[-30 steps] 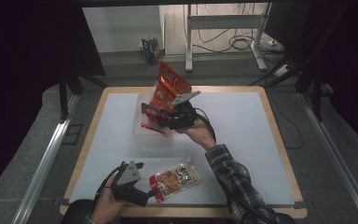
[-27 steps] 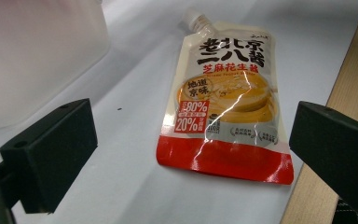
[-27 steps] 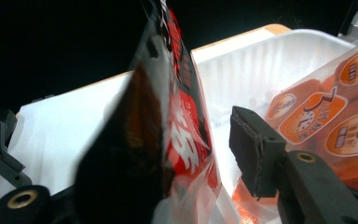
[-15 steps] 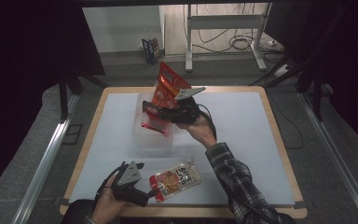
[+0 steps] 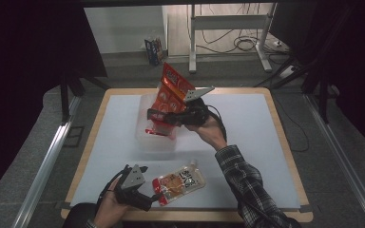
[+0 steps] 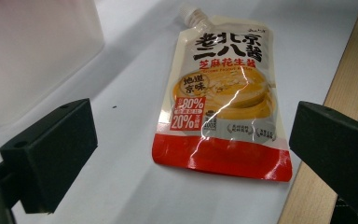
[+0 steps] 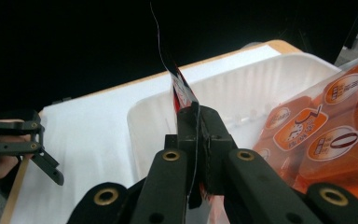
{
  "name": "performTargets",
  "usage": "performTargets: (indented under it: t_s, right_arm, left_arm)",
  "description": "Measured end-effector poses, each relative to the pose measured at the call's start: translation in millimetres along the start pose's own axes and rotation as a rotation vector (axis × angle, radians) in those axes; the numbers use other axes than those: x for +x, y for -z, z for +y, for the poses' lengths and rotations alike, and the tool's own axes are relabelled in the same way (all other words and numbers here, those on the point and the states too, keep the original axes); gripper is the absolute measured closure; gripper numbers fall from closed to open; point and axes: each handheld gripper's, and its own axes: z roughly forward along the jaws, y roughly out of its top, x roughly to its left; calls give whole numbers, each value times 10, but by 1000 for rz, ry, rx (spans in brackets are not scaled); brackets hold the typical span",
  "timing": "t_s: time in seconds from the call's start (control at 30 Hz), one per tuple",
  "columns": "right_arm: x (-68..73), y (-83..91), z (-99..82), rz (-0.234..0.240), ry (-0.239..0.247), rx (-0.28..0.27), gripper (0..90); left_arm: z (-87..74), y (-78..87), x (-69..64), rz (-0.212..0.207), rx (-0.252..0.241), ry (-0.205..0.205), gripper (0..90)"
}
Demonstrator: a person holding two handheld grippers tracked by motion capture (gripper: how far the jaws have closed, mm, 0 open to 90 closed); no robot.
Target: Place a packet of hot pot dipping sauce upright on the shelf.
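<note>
Jaws of the right gripper [image 7: 196, 140] have just been closing and are now clamped on the thin edge of a red-and-orange snack bag [image 5: 171, 97], as is seen in the right gripper view, where the bag's edge stands up between the two black pads. In the high view the bag is held tilted above a clear plastic bin [image 5: 145, 137], which lies just under and ahead of those jaws; the bag's lower end appears to be still inside the bin or touching it, though this cannot be told for certain.

Jaws of the left gripper [image 6: 191, 154] are held wide apart, with nothing pressed between them. A sauce pouch [image 6: 226, 100] lies flat on the white bench [image 5: 247, 118] between and just ahead of them, its red bottom edge nearest and its spout pointing away.

The step in hand is judged to be the lifting of the bag out of the bin. It is done well if the grip is kept firm on the seam, since the film is slippery and only a narrow strip is held. A straight upward pull is advised, so that the bag's lower corner is not caught on the bin's wall and the light bin is not dragged along.
</note>
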Motion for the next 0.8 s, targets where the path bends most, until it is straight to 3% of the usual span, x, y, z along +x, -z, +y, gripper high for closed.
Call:
performTargets:
  t_s: [0.27, 0.6, 0.8]
  right_arm:
    - [20, -168, -24, -14, 13, 72, 830]
    - [-10, -165, -50, -62, -26, 84, 612]
    - [-16, -119, -80, -98, -44, 88, 419]
  left_arm:
    - [-1, 5, -3, 1, -2, 0, 9]
    - [-2, 1, -3, 5, 2, 1, 10]
    - [-5, -6, 0, 8, 11, 7, 10]
